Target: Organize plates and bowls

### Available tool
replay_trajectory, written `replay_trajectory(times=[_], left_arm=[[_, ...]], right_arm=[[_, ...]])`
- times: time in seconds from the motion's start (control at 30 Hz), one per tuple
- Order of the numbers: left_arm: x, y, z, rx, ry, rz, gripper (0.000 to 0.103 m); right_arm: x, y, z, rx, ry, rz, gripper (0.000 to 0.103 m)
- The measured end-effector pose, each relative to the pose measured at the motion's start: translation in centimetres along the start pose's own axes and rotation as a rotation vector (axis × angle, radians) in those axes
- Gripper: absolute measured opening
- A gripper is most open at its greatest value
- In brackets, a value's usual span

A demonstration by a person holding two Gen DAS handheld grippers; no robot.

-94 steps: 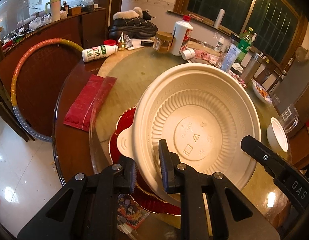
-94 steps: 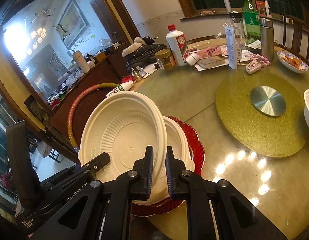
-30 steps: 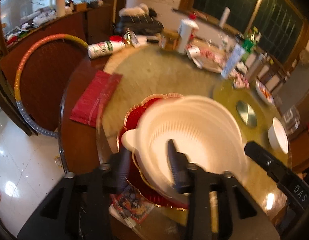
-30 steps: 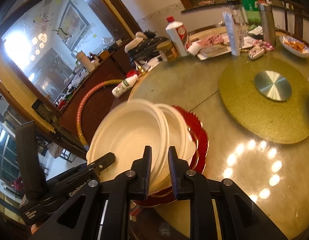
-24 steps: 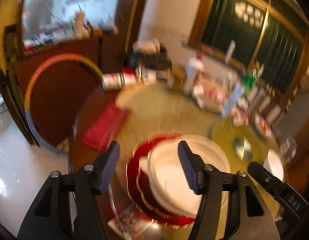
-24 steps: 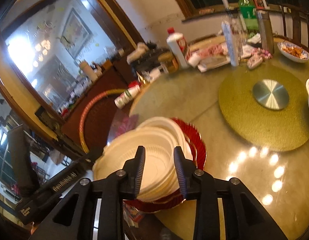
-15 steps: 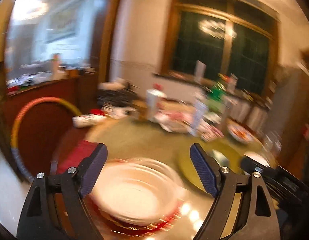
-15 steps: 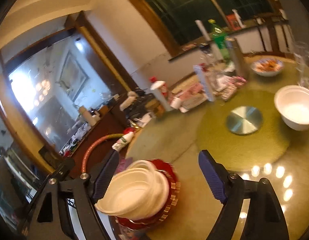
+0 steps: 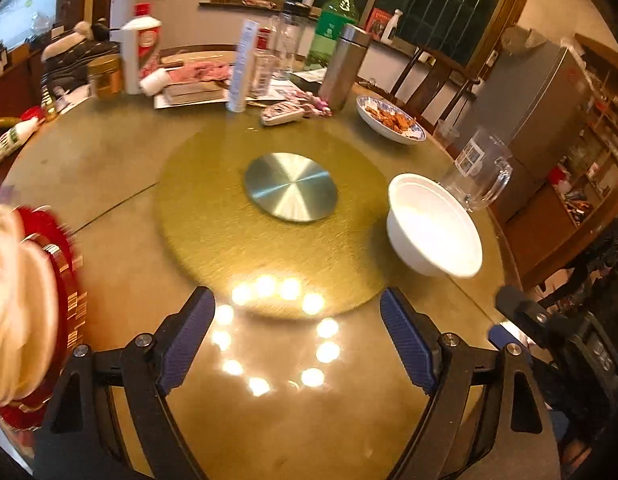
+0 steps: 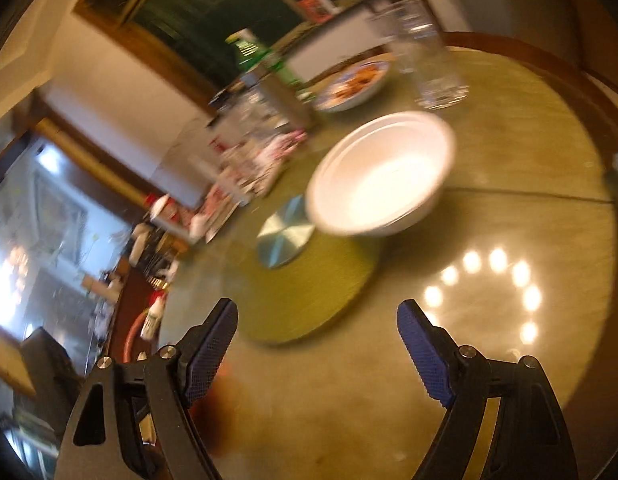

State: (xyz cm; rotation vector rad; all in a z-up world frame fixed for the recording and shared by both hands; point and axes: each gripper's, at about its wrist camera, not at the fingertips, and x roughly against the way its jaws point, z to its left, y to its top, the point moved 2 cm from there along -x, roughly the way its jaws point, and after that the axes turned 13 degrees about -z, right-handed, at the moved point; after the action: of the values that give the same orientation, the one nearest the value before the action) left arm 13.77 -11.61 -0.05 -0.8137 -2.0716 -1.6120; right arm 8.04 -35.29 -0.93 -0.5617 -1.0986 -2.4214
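Note:
A white bowl stands on the right edge of the gold turntable; it also shows in the right wrist view, ahead of my fingers. A stack of cream disposable bowls on red plates sits at the far left edge, blurred. My left gripper is open and empty above the table's near side. My right gripper is open and empty, tilted, a little short of the white bowl.
A steel disc marks the turntable's middle. A glass pitcher stands just behind the white bowl. A blue-rimmed dish of food, a steel flask, bottles and packets crowd the table's far side.
Both grippers let go of the cream bowl onto the stack, opened wide and swung right. The white bowl is now ahead of both; the stack has slid to the left edge.

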Motion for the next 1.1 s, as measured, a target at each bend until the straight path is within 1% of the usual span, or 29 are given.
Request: replay_trajectory(times=[0.07, 0.17, 0.2, 0.27, 0.33, 0.4, 0.47, 0.6, 0.67, 0.7, 0.73, 0.77, 0.8, 0.83, 0.97, 1.1], left_arm=[[-1.7, 0.5, -2.0, -0.027, 0.006, 0.017, 0.085], [-3.7, 0.5, -4.4, -0.038, -0.002, 0.044, 0.085], [-4.2, 0.5, -4.8, -0.043, 0.005, 0.051, 0.085], [-5.5, 0.7, -5.9, -0.040, 0.012, 0.055, 0.085], [-7.2, 1.0, -6.7, -0.044, 0.024, 0.060, 0.085], [-8.0, 1.0, -7.1, -0.048, 0.027, 0.065, 0.085], [-9.2, 0.8, -7.7, -0.046, 0.035, 0.074, 0.085], [-10.5, 0.4, -8.3, -0.050, 0.040, 0.079, 0.085], [-10.9, 0.2, -8.3, -0.047, 0.043, 0.069, 0.085], [-11.0, 0.2, -8.3, -0.048, 0.038, 0.052, 0.078], [-11.0, 0.3, -8.4, -0.076, 0.051, 0.037, 0.027], [-11.0, 0.2, -9.0, -0.151, 0.039, 0.031, 0.013], [-10.6, 0.3, -9.2, -0.174, 0.049, 0.017, 0.013], [-10.0, 0.3, -9.0, -0.159, 0.049, 0.000, 0.012], [-7.9, 0.4, -7.2, -0.142, 0.056, -0.047, 0.013], [-5.2, 1.1, -4.9, -0.128, 0.081, -0.117, 0.013]], right_arm=[[-0.3, 1.6, -1.7, -0.024, -0.032, 0.000, 0.084], [-1.8, 3.5, -3.5, -0.054, -0.064, 0.023, 0.083], [-2.4, 4.0, -4.1, -0.065, -0.073, 0.031, 0.083], [-3.2, 4.8, -4.8, -0.076, -0.088, 0.041, 0.079], [-4.1, 5.5, -5.4, -0.088, -0.101, 0.042, 0.077], [-5.0, 6.3, -6.0, -0.098, -0.111, 0.042, 0.077], [-5.6, 6.6, -6.4, -0.113, -0.122, 0.043, 0.075], [-7.2, 6.9, -7.1, -0.143, -0.139, 0.037, 0.074], [-7.9, 6.8, -7.1, -0.159, -0.116, 0.027, 0.075], [-8.4, 6.6, -7.0, -0.158, -0.121, 0.032, 0.074], [-8.7, 6.4, -7.0, -0.151, -0.127, 0.032, 0.069], [-9.0, 6.2, -6.8, -0.133, -0.133, 0.034, 0.031], [-9.4, 5.8, -6.4, -0.108, -0.125, 0.049, 0.009], [-9.5, 5.3, -6.1, -0.096, -0.150, 0.044, 0.006], [-8.6, 3.8, -4.3, -0.071, -0.146, -0.034, 0.006], [-7.8, 2.4, -0.8, -0.006, -0.120, -0.093, 0.006]])
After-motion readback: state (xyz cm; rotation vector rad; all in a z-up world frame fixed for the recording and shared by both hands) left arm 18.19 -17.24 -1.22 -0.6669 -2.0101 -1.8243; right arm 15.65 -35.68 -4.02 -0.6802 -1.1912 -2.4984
